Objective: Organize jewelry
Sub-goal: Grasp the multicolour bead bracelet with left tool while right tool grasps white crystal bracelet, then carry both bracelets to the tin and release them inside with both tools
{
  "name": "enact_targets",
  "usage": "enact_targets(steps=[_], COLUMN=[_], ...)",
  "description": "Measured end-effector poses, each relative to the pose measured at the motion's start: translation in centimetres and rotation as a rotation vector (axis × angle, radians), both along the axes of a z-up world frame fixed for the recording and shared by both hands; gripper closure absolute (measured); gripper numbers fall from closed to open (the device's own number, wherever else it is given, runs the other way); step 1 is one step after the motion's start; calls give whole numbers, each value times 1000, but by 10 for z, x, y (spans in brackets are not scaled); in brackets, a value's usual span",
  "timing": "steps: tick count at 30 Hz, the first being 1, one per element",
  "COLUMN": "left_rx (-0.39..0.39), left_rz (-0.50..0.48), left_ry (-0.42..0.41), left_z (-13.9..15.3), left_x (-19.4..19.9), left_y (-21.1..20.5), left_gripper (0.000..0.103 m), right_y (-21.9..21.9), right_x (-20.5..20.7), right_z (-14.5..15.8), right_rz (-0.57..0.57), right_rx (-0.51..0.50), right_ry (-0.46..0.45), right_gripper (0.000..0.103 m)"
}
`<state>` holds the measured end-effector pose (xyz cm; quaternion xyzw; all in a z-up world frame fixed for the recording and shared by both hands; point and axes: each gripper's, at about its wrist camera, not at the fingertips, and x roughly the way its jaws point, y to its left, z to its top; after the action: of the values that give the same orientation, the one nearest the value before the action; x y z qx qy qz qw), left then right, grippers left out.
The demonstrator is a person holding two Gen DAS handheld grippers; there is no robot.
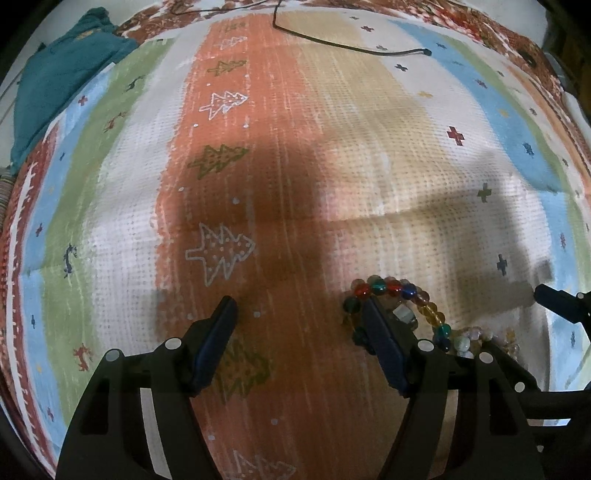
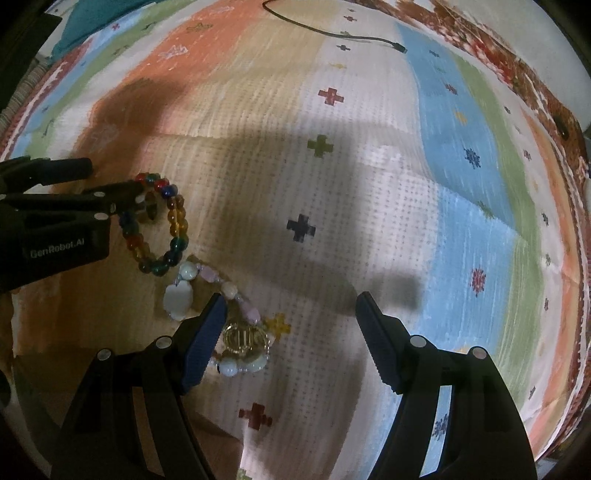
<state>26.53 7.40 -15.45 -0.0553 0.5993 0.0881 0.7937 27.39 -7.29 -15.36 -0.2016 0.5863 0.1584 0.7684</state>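
A bracelet of coloured glass beads (image 1: pixel 399 291) lies on the patterned cloth (image 1: pixel 332 166), looped around the right finger of my open left gripper (image 1: pixel 299 306); it also shows in the right wrist view (image 2: pixel 173 229). A pale bracelet with a white heart charm (image 2: pixel 181 295) lies beside it, also visible in the left wrist view (image 1: pixel 469 339). A gold ring (image 2: pixel 243 338) sits by the left finger of my open right gripper (image 2: pixel 291 299). The left gripper (image 2: pixel 88 177) reaches in from the left.
A black cable (image 1: pixel 347 46) lies across the far part of the cloth, also seen in the right wrist view (image 2: pixel 332 31). A teal cloth (image 1: pixel 62 74) is bunched at the far left. The right gripper's finger (image 1: pixel 554 299) shows at the right edge.
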Motion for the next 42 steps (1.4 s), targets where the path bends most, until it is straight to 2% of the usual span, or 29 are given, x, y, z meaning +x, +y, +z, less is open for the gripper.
enact_targets(steps=[4, 5, 6, 9, 10, 11, 13, 14, 18, 22, 32, 42], left_rx=[17, 15, 14, 19, 21, 23, 28, 32, 14, -2, -40, -46], left_rz=[-10, -14, -17, -17, -16, -14, -9, -4, 10, 26, 16, 6], left_ry=[2, 1, -1, -6, -7, -8, -9, -10, -17, -27, -116, -190], left_z=[-2, -2, -2, 1, 1, 1, 2, 2, 4, 11, 52, 85], left_x=[1, 1, 2, 1, 1, 2, 2, 2, 2, 0, -15, -33], left_y=[-3, -4, -4, -6, -6, -5, -3, -2, 2, 8, 4, -8], left_gripper=[32, 34, 39, 59, 67, 72, 88, 92, 94, 94, 94, 94], right_y=[5, 6, 6, 5, 5, 5, 3, 4, 2, -1, -7, -13], right_x=[4, 6, 7, 12, 13, 14, 15, 14, 15, 15, 6, -14], right_z=[-3, -3, -3, -1, 0, 0, 0, 1, 5, 26, 66, 92], right_rz=[6, 7, 5, 2, 4, 5, 5, 4, -1, -17, -29, -39], right_rx=[-6, -3, -1, 8, 11, 14, 21, 25, 48, 103, 192, 256], right_ry=[-10, -17, -20, -26, -28, -29, -37, -42, -67, -112, -179, -220], right_gripper=[31, 32, 33, 53, 64, 76, 87, 92, 93, 93, 93, 93])
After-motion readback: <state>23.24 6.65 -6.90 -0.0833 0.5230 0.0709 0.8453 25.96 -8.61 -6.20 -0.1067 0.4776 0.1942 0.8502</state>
